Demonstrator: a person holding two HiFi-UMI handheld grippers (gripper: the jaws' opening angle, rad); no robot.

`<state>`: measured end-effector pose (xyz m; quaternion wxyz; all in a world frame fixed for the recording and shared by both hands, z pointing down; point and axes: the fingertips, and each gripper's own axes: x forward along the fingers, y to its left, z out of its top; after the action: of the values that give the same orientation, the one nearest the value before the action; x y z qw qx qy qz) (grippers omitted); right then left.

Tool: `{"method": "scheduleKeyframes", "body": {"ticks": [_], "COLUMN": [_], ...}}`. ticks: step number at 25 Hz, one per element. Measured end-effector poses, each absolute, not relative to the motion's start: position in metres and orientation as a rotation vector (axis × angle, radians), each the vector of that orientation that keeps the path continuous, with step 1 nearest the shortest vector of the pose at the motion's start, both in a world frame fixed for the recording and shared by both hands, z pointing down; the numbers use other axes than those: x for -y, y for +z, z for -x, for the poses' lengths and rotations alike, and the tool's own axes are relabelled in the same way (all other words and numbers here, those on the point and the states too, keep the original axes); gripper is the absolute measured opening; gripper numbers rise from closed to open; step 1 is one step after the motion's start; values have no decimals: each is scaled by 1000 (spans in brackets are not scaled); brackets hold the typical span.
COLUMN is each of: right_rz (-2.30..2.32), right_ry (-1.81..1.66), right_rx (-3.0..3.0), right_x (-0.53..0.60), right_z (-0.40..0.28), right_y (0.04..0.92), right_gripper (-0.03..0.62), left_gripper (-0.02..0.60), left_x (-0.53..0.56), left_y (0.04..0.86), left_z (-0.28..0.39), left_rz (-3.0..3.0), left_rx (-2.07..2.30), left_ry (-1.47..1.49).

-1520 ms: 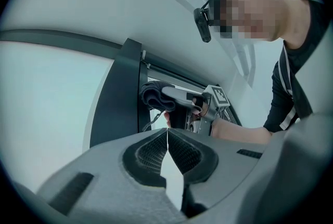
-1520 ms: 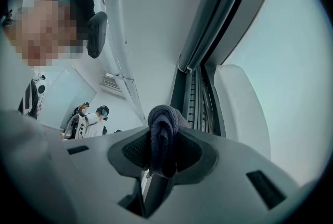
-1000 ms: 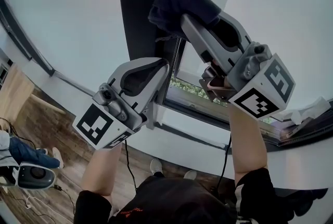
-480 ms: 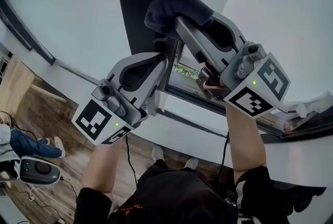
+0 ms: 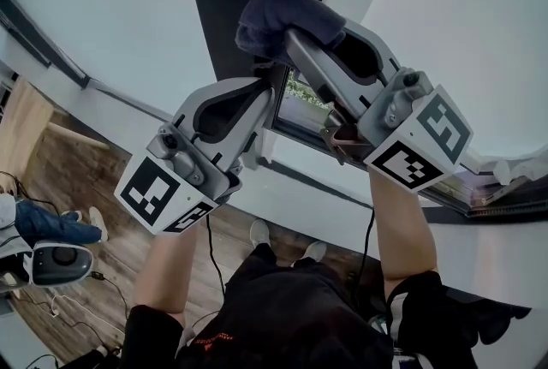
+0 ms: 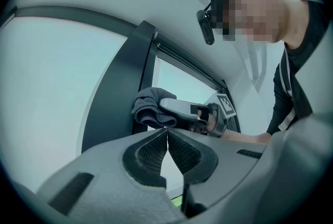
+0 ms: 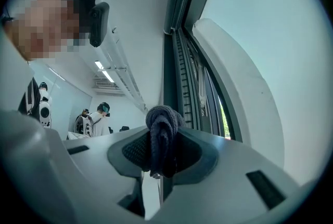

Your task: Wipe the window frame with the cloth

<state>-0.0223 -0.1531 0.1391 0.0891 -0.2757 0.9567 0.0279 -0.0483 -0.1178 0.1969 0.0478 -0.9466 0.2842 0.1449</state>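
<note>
Grippers number two, cloth one. The right gripper clamps the bunched dark grey-blue fabric cloth, which lies against the dark upright window frame. The left gripper has its jaws together on nothing, near that frame. Only the right gripper view shows distant people.
</note>
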Motion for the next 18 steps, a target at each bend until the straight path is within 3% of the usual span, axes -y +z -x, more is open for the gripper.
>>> {"method": "scheduleKeyframes", "body": {"ticks": [18], "right_rz": [830], "right_ry": [-120], "right_rx": [-2890], "right_x": [161], "right_z": [20], "right_y": [219], "right_gripper": [100], "left_gripper": [19], "left_x": [122], "left_y": [247], "left_z": [44], "left_rz": [2970], "left_rx": [-950], "left_ry": [416]}}
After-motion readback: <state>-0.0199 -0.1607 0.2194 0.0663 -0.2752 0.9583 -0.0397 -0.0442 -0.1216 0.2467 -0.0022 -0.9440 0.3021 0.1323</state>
